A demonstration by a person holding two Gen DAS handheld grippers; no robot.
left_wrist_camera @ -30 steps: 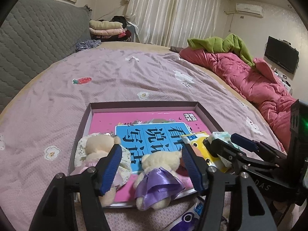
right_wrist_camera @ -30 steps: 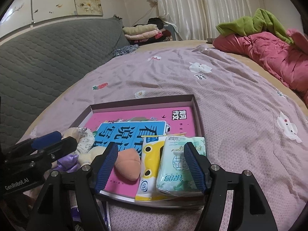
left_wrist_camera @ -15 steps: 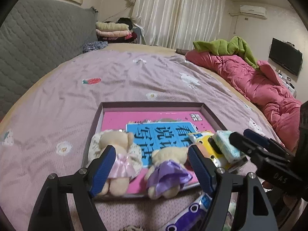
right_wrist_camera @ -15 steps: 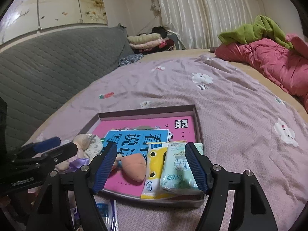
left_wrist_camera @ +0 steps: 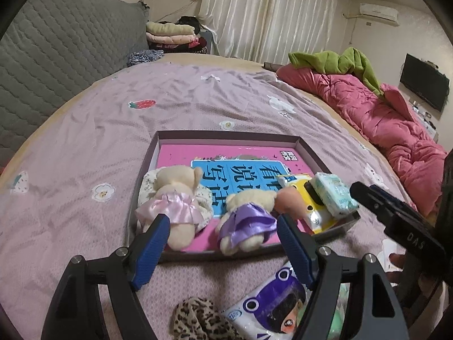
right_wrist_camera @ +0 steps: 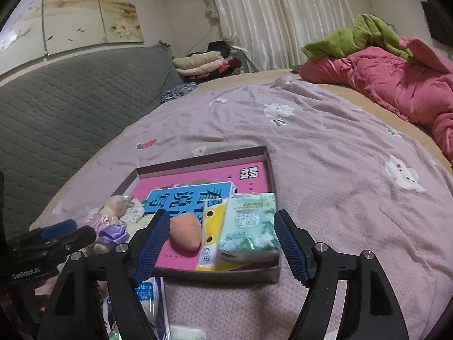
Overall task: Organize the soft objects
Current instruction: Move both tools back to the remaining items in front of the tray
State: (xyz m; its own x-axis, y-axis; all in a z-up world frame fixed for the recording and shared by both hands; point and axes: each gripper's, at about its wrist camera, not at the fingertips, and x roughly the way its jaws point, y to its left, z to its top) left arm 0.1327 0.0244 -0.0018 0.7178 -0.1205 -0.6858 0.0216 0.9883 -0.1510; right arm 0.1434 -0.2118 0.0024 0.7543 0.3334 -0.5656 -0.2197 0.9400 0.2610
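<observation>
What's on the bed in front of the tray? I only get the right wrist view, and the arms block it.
Observer: A leopard-print cloth lies on the bedspread, nearer than the tray.
Operator: Anything beside it?
Observer: A tissue pack with a purple frog face, just to its right.
Operator: Is the other tool holding something?
Observer: No. The left gripper has its jaws open and empty.

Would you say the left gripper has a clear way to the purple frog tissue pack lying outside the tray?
Probably yes: the left gripper is open and empty, and the purple frog tissue pack lies uncovered just below it, beside the leopard-print cloth.
</observation>
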